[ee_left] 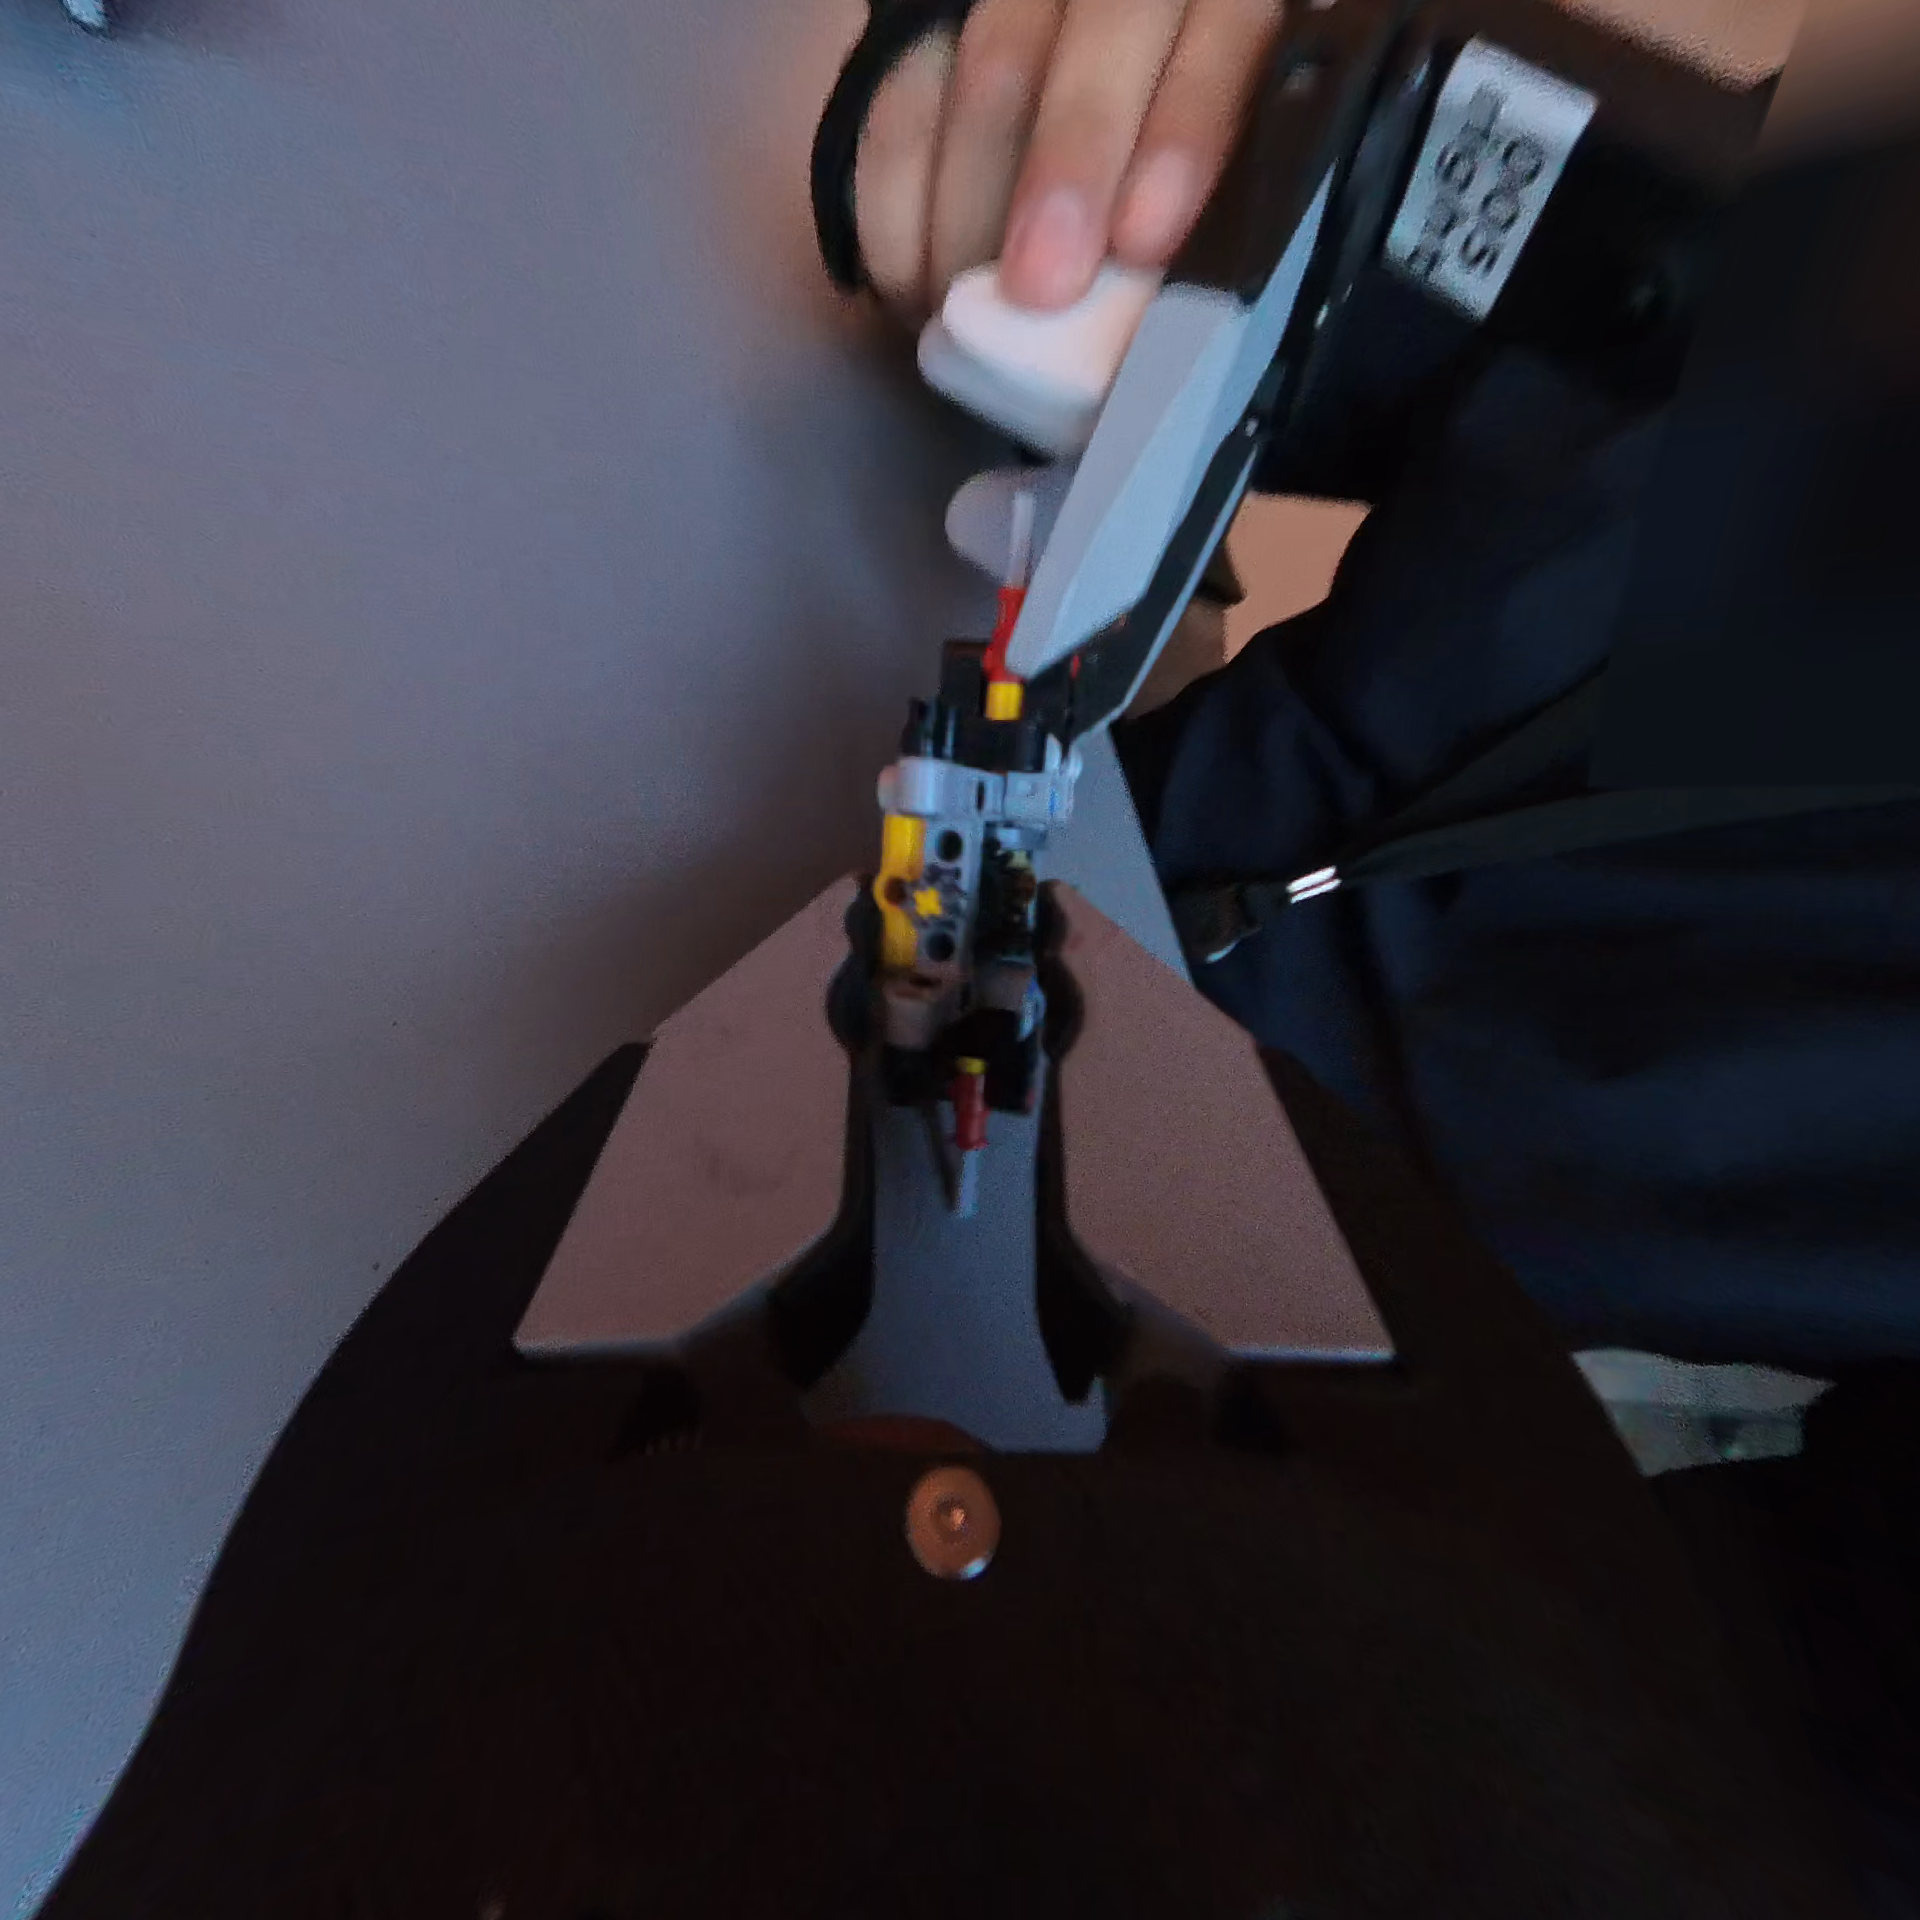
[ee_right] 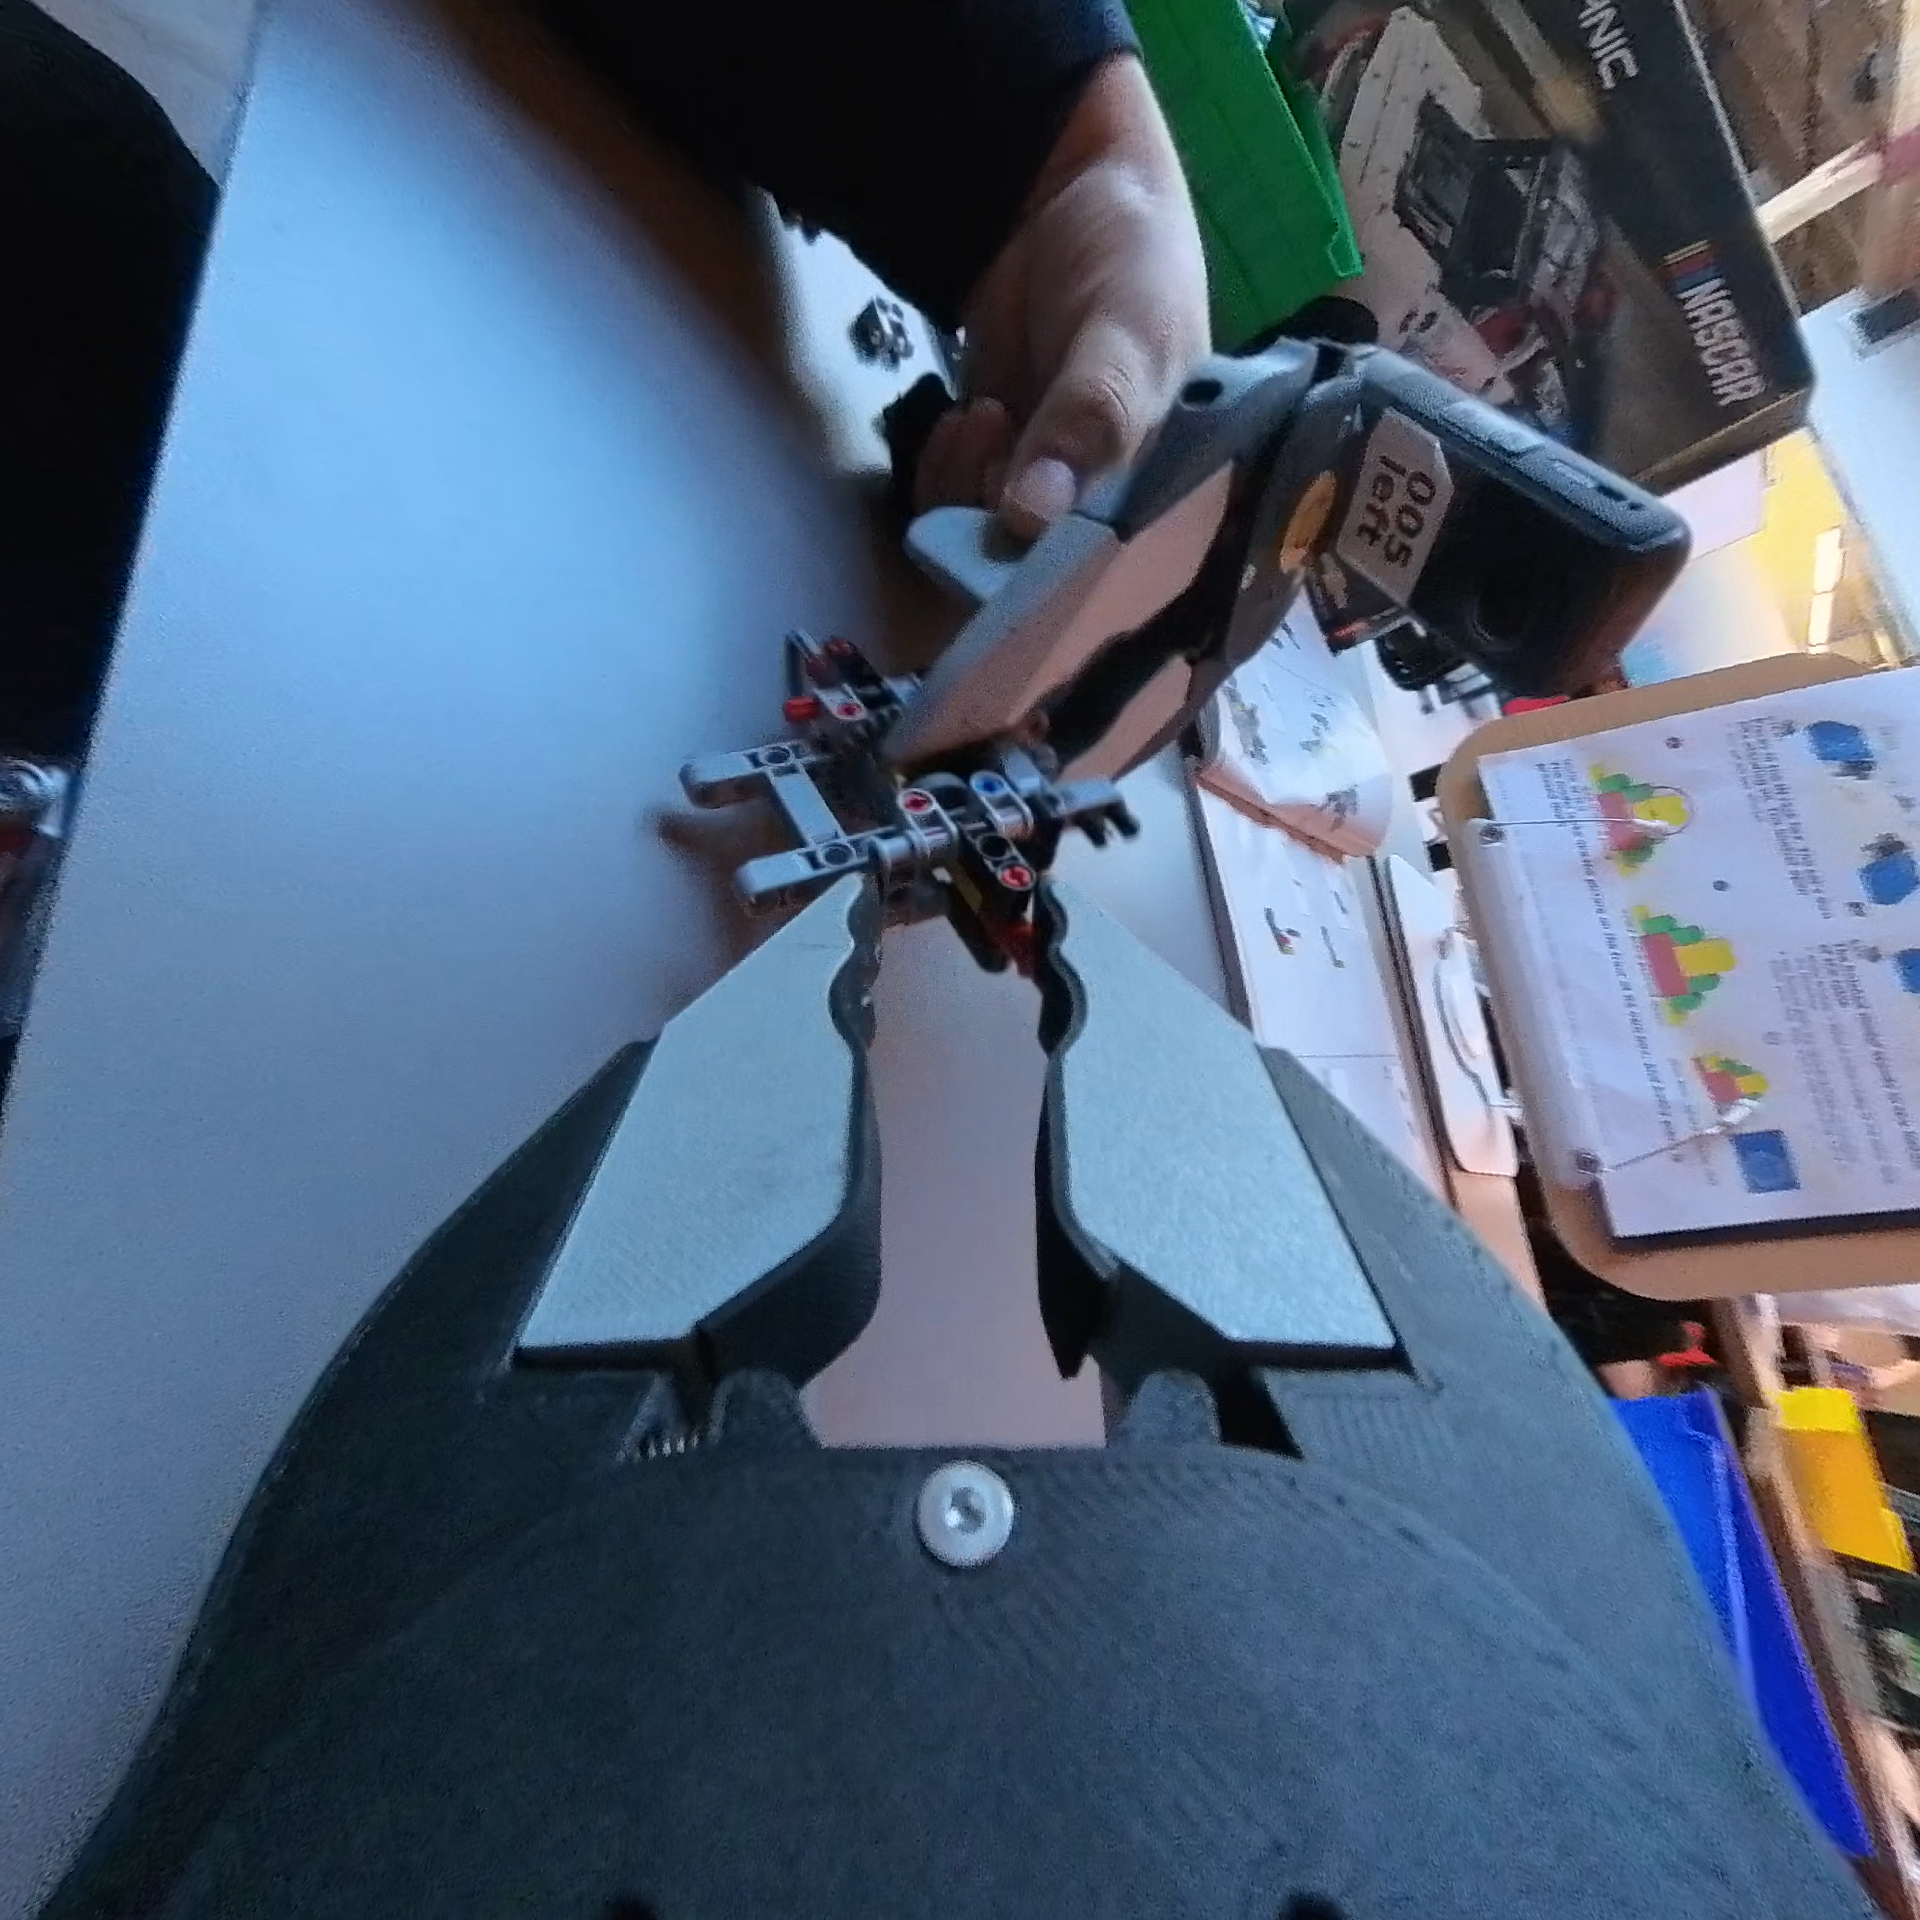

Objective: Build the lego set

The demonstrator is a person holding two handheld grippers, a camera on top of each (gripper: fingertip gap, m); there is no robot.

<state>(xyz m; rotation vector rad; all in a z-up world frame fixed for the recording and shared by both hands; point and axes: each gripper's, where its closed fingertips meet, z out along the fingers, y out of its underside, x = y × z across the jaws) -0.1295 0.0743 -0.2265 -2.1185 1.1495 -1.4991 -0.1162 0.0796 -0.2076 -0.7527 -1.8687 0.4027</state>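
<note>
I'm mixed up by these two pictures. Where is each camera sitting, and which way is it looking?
Left wrist view: sits on the left gripper, looking along its fingers, which clamp the toy brick model; a hand and dark sleeve show.
Right wrist view: sits on the right gripper, facing the grey table and a clipboard; a hand shows.
Shared: the same model, gripped from both ends, and each other's gripper.

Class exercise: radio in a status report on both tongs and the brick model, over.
Left tongs clamped on the small brick assembly. Right tongs closed on the same assembly from the opposite end. Model held clear above the white table; nothing between.
</note>
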